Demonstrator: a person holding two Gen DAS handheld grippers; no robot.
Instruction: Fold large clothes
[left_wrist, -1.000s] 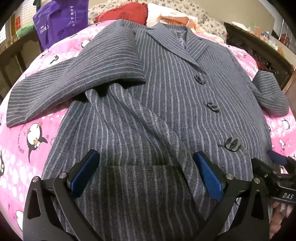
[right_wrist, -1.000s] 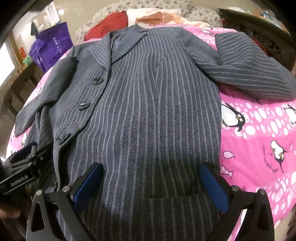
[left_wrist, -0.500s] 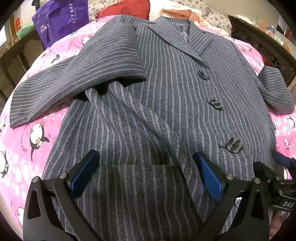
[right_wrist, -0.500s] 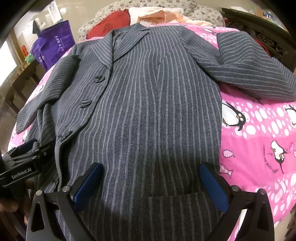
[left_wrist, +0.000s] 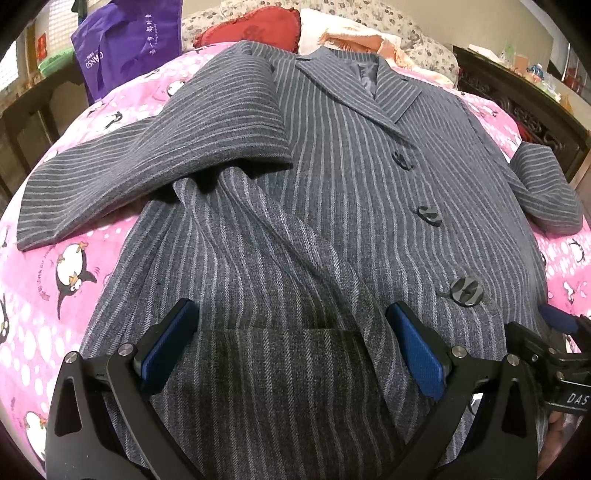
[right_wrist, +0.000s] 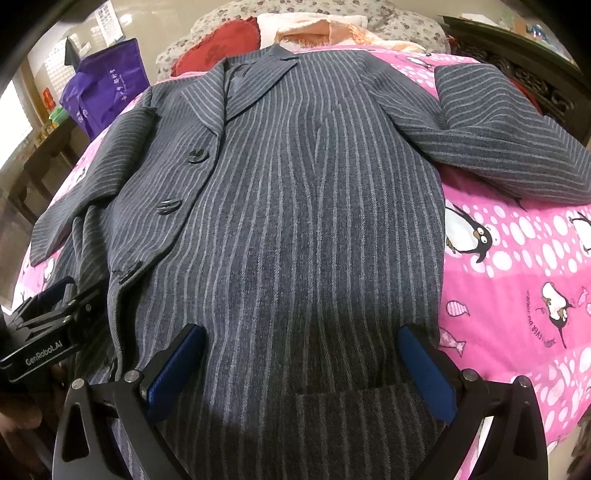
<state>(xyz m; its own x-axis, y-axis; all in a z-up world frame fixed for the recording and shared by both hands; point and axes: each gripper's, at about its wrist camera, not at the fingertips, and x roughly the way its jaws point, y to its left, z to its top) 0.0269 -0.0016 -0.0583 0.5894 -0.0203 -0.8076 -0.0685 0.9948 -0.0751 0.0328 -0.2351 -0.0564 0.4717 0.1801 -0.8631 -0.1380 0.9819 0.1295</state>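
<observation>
- The striped grey coat (left_wrist: 332, 206) lies front-up, spread across the pink penguin bedspread (right_wrist: 517, 258), collar toward the pillows (right_wrist: 332, 22).
- The left gripper (left_wrist: 291, 347) hangs over the coat's hem, jaws spread wide, gripping nothing.
- The right gripper (right_wrist: 303, 369) does likewise beside it, jaws equally wide and empty.

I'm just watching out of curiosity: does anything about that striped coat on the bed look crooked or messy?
Yes. The striped coat isn't flat: its sleeve on the camera's left lies folded across the chest, and a diagonal ridge of bunched fabric runs below it. The other sleeve spreads outward.
</observation>
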